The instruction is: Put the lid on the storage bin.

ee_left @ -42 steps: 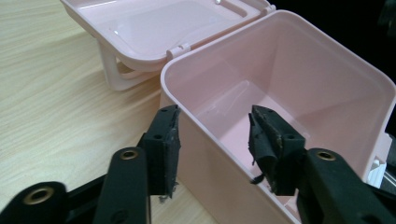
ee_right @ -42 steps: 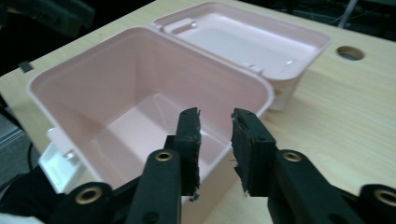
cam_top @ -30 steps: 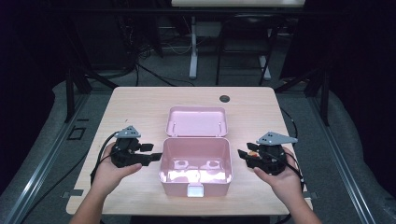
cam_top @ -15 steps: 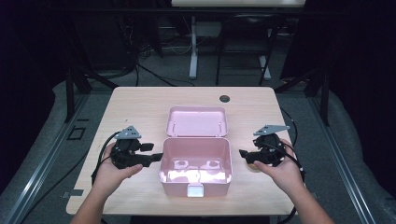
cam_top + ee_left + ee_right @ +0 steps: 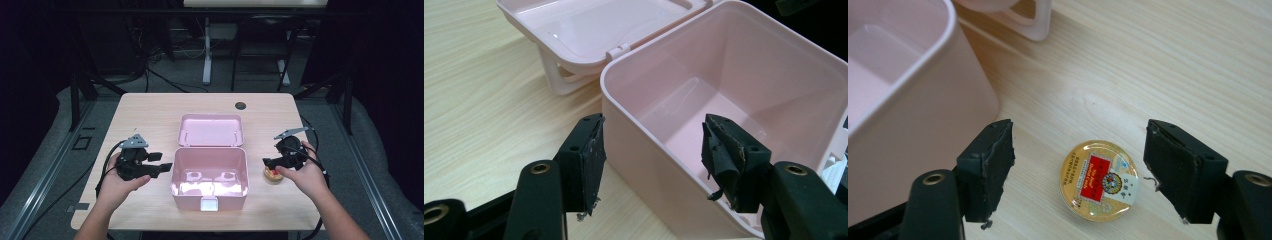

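Pink box (image 5: 210,172) crowds the round tin (image 5: 1099,180) between the right claw's (image 5: 1078,172) just-widened, released jaws.

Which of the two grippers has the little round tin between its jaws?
The right gripper: its open jaws flank the round gold tin lying on the table. The left gripper instead straddles the pink box wall.

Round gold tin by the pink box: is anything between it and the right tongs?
Nothing visible. The round gold tin lies flat on the table, bare wood around it, between the right tongs' open jaws, which have just been opening. The pink box stands apart beside it.
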A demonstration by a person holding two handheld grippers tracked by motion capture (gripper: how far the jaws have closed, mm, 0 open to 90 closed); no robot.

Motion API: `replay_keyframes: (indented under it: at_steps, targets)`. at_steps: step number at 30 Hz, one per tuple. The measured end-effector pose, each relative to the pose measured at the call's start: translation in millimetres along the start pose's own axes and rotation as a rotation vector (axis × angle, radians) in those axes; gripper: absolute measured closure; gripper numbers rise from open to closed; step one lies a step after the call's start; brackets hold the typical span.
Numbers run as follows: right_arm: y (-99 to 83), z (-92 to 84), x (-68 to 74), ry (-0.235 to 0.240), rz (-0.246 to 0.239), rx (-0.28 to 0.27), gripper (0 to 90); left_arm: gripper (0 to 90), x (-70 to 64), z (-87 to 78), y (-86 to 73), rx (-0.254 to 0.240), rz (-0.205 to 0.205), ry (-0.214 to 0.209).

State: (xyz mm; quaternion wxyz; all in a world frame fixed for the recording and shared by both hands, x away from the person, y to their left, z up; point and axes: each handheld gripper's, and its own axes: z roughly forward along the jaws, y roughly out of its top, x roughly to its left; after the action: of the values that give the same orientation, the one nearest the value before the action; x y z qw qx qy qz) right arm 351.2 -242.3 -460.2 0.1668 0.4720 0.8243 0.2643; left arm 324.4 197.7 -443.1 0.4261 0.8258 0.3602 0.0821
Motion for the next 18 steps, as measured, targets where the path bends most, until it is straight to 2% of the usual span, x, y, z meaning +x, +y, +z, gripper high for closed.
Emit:
replay_keyframes:
  at_steps: [2, 8, 14, 18]
  targets:
    - [0.7, 3.2, -2.3, -0.001, 0.001, 0.025, 25.7, 43.3, 0.1, -0.9, 0.4, 0.004, -0.004, -0.011]
    - [2.4, 13.3, -9.1, -0.011, 0.003, 0.120, 23.9, 43.4, 0.0, 0.5, 0.0, 0.006, -0.005, -0.009]
    - [4.8, 16.9, -14.1, -0.014, 0.003, 0.165, 23.1, 43.5, 1.3, 0.7, -0.4, 0.004, -0.002, 0.001]
    - [5.5, 21.7, -17.4, 0.001, 0.029, 0.238, 20.2, 43.6, 2.5, -0.9, -0.5, 0.004, -0.007, 0.005]
